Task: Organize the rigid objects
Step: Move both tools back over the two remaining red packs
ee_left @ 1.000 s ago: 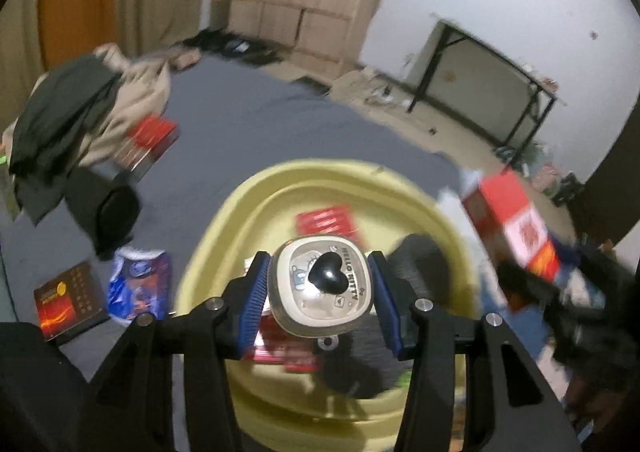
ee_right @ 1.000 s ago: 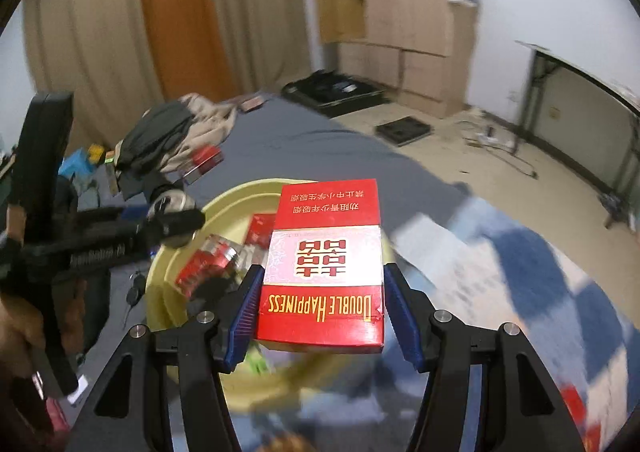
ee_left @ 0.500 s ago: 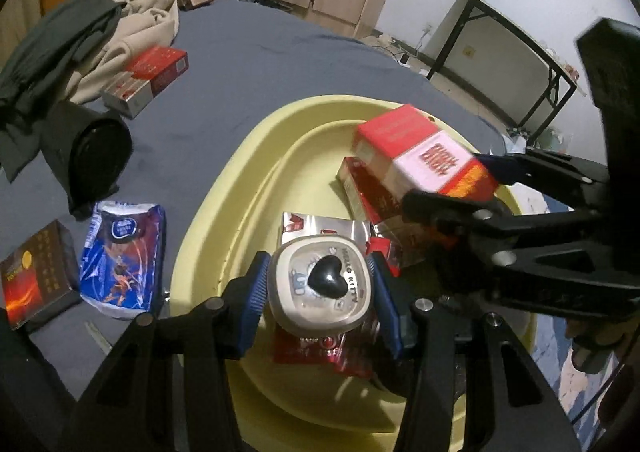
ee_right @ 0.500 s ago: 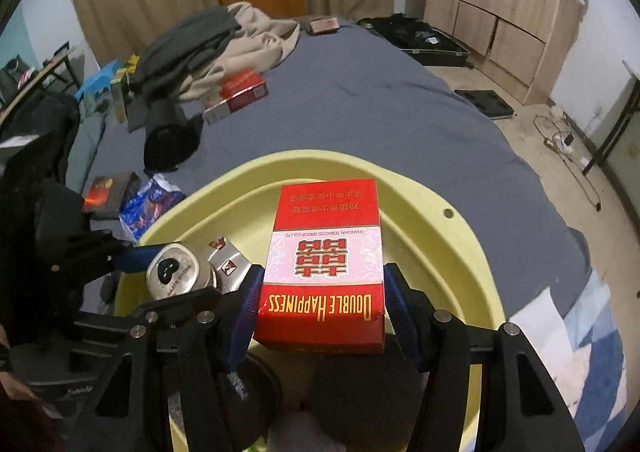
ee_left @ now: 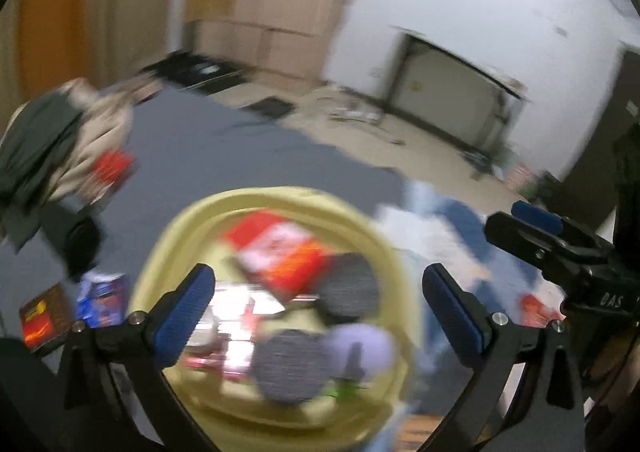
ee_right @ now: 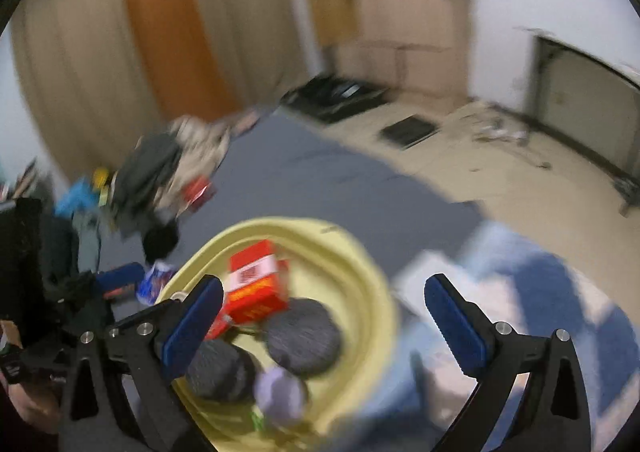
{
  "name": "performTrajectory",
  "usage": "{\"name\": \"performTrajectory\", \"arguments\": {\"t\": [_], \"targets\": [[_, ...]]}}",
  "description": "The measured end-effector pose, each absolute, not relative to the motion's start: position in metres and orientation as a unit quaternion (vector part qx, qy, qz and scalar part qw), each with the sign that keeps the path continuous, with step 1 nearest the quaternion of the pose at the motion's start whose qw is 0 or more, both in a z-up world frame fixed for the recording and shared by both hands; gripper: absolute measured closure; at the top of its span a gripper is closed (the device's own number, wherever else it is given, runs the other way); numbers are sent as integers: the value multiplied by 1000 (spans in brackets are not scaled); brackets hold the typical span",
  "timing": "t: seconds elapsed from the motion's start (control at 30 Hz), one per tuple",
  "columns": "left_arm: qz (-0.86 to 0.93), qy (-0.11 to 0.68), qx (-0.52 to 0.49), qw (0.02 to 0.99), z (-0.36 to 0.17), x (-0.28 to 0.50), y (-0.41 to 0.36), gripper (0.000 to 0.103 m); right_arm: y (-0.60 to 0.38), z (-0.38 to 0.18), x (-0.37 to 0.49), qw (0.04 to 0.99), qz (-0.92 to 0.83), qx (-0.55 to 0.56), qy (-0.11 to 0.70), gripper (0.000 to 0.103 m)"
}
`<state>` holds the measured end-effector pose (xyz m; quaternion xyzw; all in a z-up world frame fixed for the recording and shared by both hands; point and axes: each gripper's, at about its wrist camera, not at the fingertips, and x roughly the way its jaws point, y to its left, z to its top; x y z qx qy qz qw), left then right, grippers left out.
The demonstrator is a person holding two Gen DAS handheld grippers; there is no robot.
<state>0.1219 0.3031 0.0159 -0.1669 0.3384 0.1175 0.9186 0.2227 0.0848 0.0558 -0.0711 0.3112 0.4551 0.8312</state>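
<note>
Red carton [ee_right: 256, 288] lying tilted inside yellow basin [ee_right: 372, 280], toward the basin's 11 o'clock, leaning over other red packs, printed face up; lettering too smeared to read. Showing again in the left wrist view as the red carton [ee_left: 280, 252] at 12 o'clock of the yellow basin [ee_left: 180, 228]. Sitting beside it, two dark grey round discs [ee_right: 304, 336], one at 5 o'clock of the carton and the other at 7 o'clock, the pair close together, contact impossible to judge through the blur. Resting at the basin's 6 o'clock, a pale lilac rounded thing [ee_right: 280, 392], just beside the discs, its shape too blurred to make out. Right gripper [ee_right: 324, 324] hanging above the basin with jaws spread wide, having just been opening, nothing between the blue pads. Left gripper [ee_left: 320, 312] likewise standing wide apart above the basin, having just been opening, gripping nothing. Basin resting on grey bedspread [ee_right: 320, 179]. Lying on the bedspread at 10 o'clock of the basin, a heap of clothes [ee_left: 48, 147] with a small red box [ee_left: 112, 167] at its edge. Lying at 9 o'clock of the basin, a blue packet [ee_left: 100, 300] and, just beside it, a dark booklet [ee_left: 40, 316]. Both views heavily smeared with motion blur.
</note>
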Motion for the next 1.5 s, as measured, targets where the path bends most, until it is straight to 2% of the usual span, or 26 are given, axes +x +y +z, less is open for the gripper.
{"name": "performTrajectory", "arguments": {"t": [0.2, 0.37, 0.53, 0.73, 0.83, 1.13, 1.5], "targets": [[29, 338, -130, 932, 52, 128, 205, 0, -83, 76, 159, 894, 348, -85, 270, 0], [-12, 345, -119, 931, 60, 95, 134, 0, -204, 69, 92, 919, 264, -65, 284, 0], [-27, 357, -118, 926, 50, 60, 92, 0, -260, 56, 40, 923, 225, -66, 304, 0], [-20, 391, -80, 917, 25, 43, 60, 0, -282, 18, -7, 925, 242, -32, 290, 0], [-18, 399, -68, 914, 18, 43, 57, 0, -281, 1, -3, 912, 259, -51, 313, 0], [-7, 400, -88, 912, 14, 42, 64, 0, -269, -15, 21, 908, 243, -72, 333, 0], [-2, 412, -93, 906, 3, 48, 67, 0, -275, -18, 40, 911, 207, -48, 353, 0]]}}
